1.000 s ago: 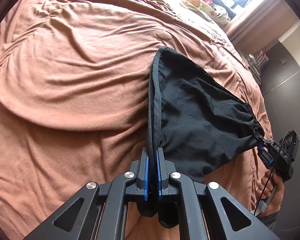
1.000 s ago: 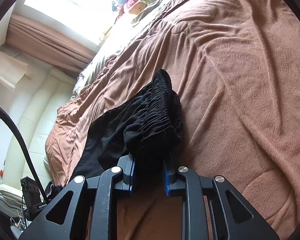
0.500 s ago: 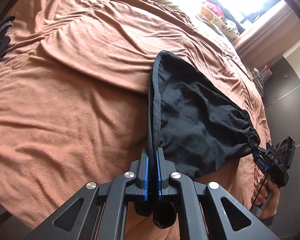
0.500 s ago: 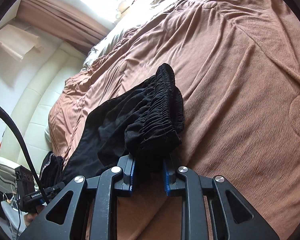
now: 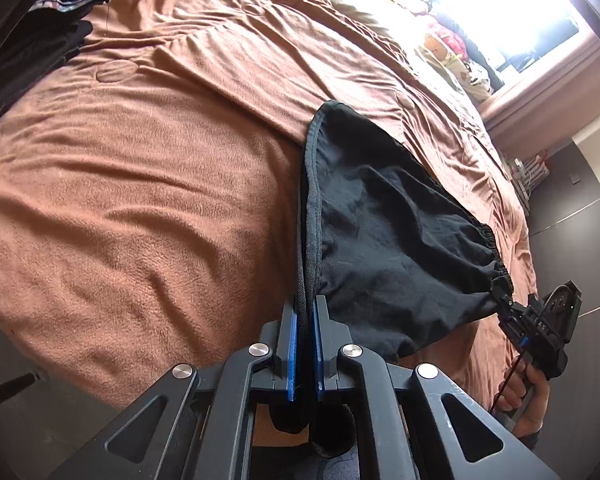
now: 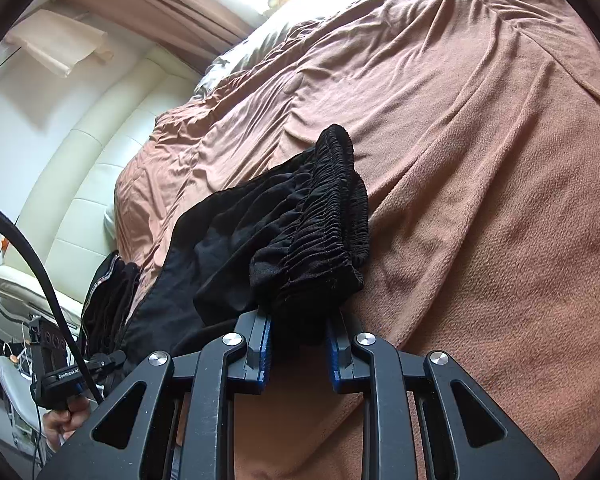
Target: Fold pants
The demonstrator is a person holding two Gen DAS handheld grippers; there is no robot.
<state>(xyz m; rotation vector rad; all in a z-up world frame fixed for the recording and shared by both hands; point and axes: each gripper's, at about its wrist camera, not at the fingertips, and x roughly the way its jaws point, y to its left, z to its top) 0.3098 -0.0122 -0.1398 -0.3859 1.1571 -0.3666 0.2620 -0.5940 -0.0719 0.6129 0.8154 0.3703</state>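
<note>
On brown blanket (image 5: 140,208): dark folded stack (image 5: 40,40) far from pants (image 5: 380,240).

A: Support surface?
B: A bed (image 5: 148,184) under a rumpled brown fleece blanket (image 6: 480,168), button tufts showing in it.

A: Lying directly on it?
B: Black pants (image 5: 384,240), part resting on the blanket. A stack of folded dark clothes (image 5: 40,40) at the far left edge. Soft toys and bedding (image 5: 452,48) at the window end, too overexposed to tell apart.
</note>
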